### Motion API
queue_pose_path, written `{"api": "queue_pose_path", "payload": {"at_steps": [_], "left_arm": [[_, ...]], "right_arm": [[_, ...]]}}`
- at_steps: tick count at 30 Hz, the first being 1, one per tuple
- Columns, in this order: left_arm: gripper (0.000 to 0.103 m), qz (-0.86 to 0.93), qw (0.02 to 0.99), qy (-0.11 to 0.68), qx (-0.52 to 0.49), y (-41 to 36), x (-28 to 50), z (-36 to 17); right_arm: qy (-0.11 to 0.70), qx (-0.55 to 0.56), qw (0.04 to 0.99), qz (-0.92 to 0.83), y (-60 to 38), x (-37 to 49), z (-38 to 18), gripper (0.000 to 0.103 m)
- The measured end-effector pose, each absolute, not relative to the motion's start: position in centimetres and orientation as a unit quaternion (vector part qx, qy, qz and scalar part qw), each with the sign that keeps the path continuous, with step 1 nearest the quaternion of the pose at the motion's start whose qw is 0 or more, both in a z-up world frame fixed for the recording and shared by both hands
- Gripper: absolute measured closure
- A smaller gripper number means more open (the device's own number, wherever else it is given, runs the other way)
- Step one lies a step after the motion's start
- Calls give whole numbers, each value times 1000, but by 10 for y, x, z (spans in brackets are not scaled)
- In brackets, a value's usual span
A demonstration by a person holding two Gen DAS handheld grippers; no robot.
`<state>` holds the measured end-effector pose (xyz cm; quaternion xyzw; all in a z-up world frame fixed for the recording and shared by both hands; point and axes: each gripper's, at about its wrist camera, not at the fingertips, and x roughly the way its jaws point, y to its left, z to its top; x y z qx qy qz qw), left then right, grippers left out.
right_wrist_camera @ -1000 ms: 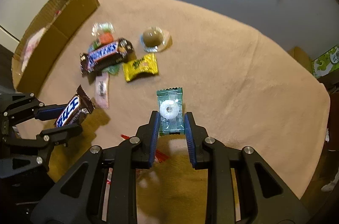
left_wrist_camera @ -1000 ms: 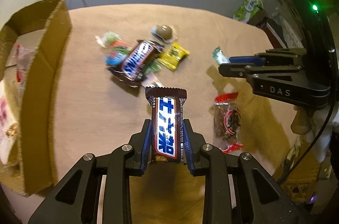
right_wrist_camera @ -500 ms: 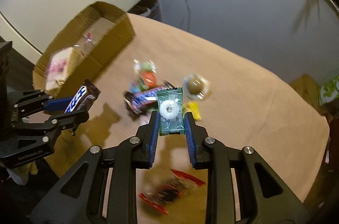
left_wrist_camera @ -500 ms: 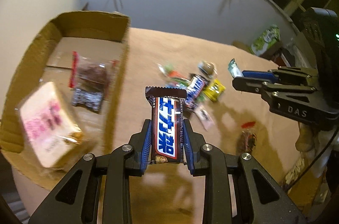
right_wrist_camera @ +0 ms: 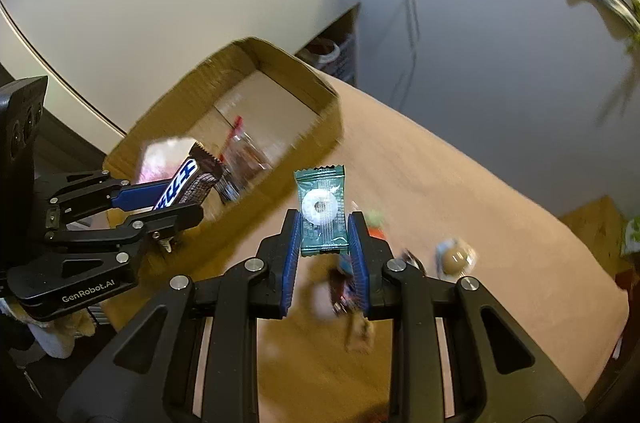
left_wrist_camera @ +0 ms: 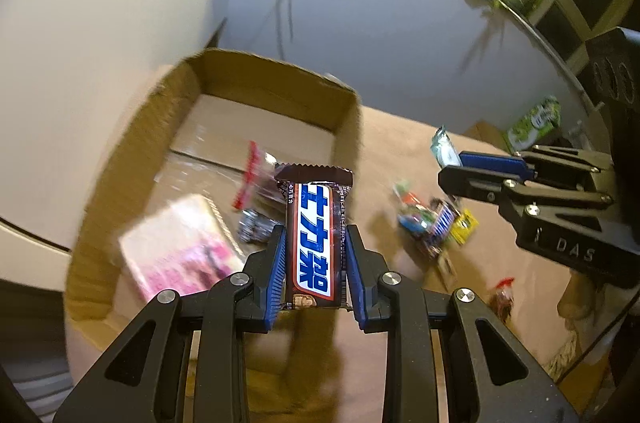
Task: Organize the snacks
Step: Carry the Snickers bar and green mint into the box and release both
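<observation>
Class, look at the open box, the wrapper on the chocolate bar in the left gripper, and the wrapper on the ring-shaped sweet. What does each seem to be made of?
Box: brown corrugated cardboard, matt, with raw cut edges.
Chocolate bar wrapper: probably glossy printed plastic film; it shines and has a zigzag crimped end.
Ring-shaped sweet wrapper: thin see-through green plastic film, since the white ring shows through it.

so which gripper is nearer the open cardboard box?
Left. The left gripper, holding the brown chocolate bar, is at the cardboard box rim; the right gripper, holding the green mint packet, is farther out over the table.
</observation>
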<state>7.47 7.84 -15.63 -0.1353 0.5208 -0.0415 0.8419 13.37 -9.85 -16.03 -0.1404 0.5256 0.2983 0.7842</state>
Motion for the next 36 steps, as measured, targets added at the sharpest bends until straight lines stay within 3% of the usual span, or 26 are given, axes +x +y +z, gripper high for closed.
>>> {"api": "queue_pose_path", "payload": {"at_steps": [32, 36], "left_arm": [[76, 14, 838, 528, -139, 131, 110, -173], [64, 17, 839, 527, -137, 130, 111, -172]], "right_arm": [[538, -166, 757, 331, -11, 173, -190, 77], [537, -170, 756, 332, -10, 173, -191, 76]]}}
